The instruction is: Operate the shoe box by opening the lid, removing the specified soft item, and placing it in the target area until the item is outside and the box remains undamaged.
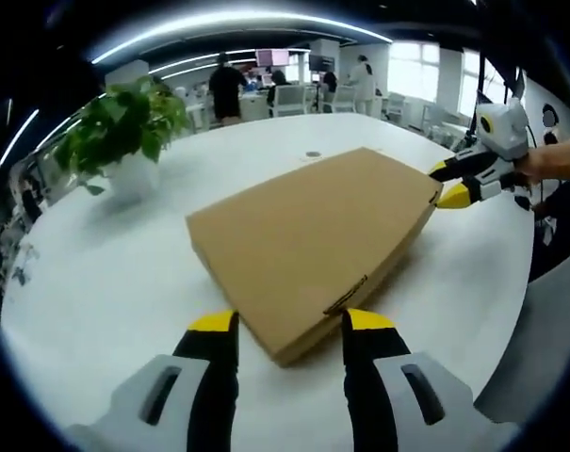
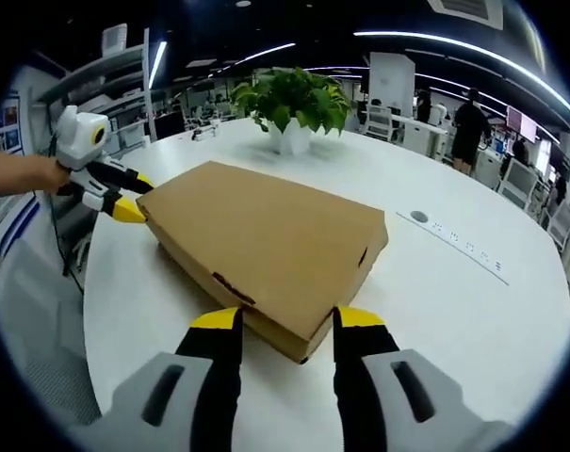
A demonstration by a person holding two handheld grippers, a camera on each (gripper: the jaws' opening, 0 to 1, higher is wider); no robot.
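Observation:
A flat brown cardboard shoe box (image 1: 313, 235) (image 2: 266, 240) lies with its lid down on the white round table (image 1: 105, 273) (image 2: 454, 311). My left gripper (image 1: 292, 325) is open, its yellow-tipped jaws standing either side of the box's near corner. At the opposite corner my right gripper (image 2: 288, 320) is open in the same way. Each gripper appears in the other's view, held by a hand: the right gripper (image 1: 447, 182) and the left gripper (image 2: 134, 196) have their jaws apart at the box edge. The box's contents are hidden.
A potted green plant (image 1: 124, 127) (image 2: 294, 104) stands on the table beyond the box. A small round port (image 1: 312, 153) (image 2: 418, 217) is set in the tabletop. The table's edge runs close to both box corners. People and office chairs are far behind.

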